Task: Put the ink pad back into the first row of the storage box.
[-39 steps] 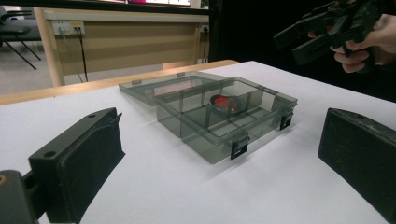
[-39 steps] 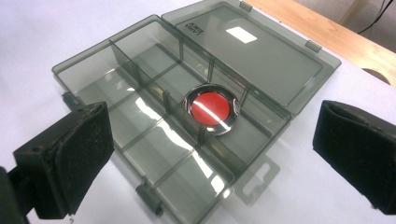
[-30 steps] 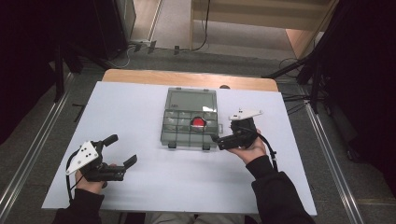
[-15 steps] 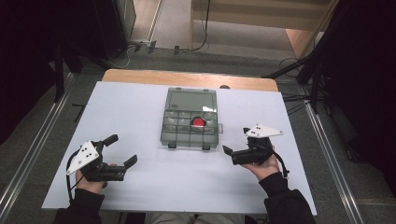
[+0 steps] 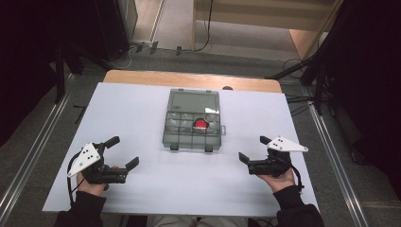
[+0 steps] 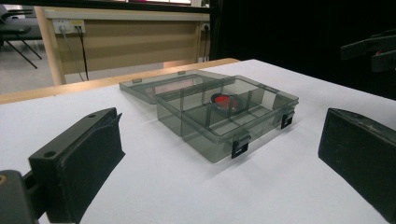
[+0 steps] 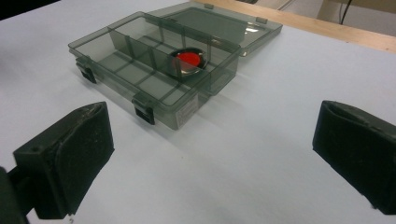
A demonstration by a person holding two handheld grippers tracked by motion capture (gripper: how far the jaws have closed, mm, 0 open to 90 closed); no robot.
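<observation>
Latches (image 6: 240,148) face left hand-held gripper (image 5: 124,152).

One clear divided box (image 5: 193,124), one red round item (image 5: 201,124) inside it, two grippers: left gripper (image 5: 124,152), right gripper (image 5: 253,148).

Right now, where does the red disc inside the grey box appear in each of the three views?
High view: the red disc lies in a right-hand compartment of the box, near the picture's middle.
Left gripper view: just above centre, seen through the box's clear wall.
Right gripper view: upper centre, in a round holder.
Shared landmark: the two black latches on the box's front.
</observation>
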